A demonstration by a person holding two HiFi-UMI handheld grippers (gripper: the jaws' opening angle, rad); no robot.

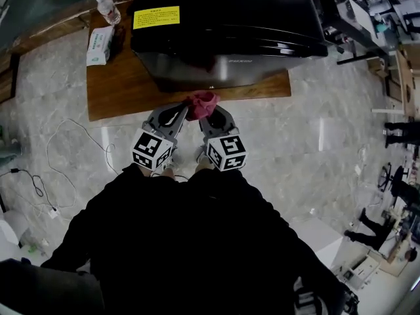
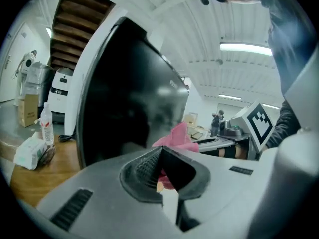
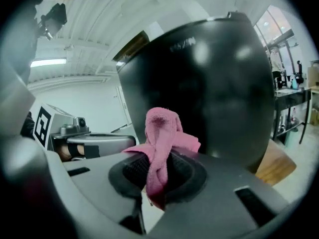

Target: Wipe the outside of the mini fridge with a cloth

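Here, in the head view, the right claw (image 1: 209, 115) is clamped on a pink cloth (image 1: 202, 104). The right gripper view shows it as a soft terry wad, twisted, its long axis running out along the ribbed pads. The left claw (image 1: 180, 113) has its pads closed together. The cloth sits just beyond its tips, and I cannot settle whether a corner is nipped.

Both claws lie side by side at frame centre, tips toward the top of the frame. The mini fridge (image 1: 223, 18) fills the upper centre: a glossy black box with rounded edges and a yellow label (image 1: 156, 17) on top, standing on a wooden tabletop (image 1: 125, 90). Its front face lies directly above the cloth in the frame, near but apart.

I judge the right claw nearer the work, since it holds the cloth. The coming move is a short push up-frame onto that smooth, hard face. A tissue pack (image 1: 100, 44) and a water bottle (image 1: 108, 8) stand at upper left.
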